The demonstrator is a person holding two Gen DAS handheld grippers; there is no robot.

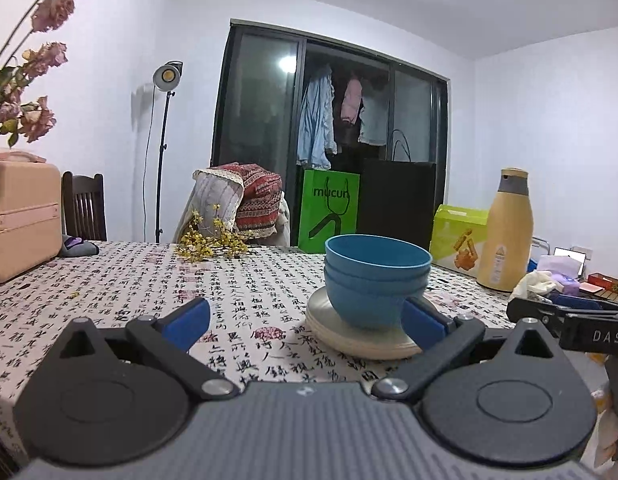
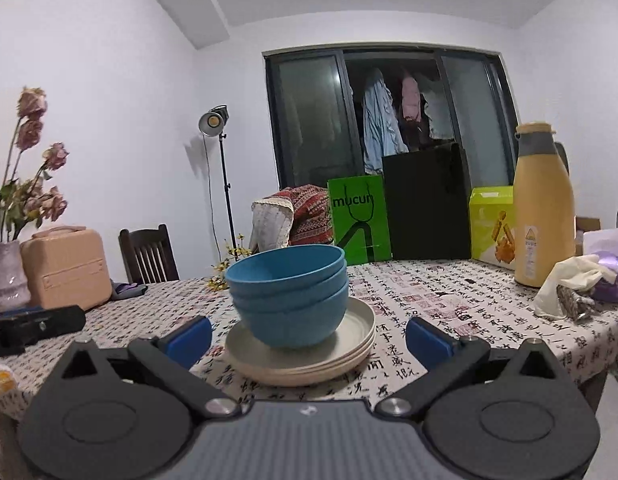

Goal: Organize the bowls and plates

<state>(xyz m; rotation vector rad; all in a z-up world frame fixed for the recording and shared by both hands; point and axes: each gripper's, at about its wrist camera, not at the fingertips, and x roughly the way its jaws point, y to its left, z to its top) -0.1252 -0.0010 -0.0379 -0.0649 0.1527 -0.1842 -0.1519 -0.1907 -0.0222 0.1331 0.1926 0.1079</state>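
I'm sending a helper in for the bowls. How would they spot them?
On the table with the calligraphy-print cloth, find the stack of cream plates near the front edge. The blue bowls sit nested on it, the only blue dishes there.

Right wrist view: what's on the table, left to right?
Vase → pink case → blue bowls stacked on the cream plates → green snack box → yellow bottle → white glove.
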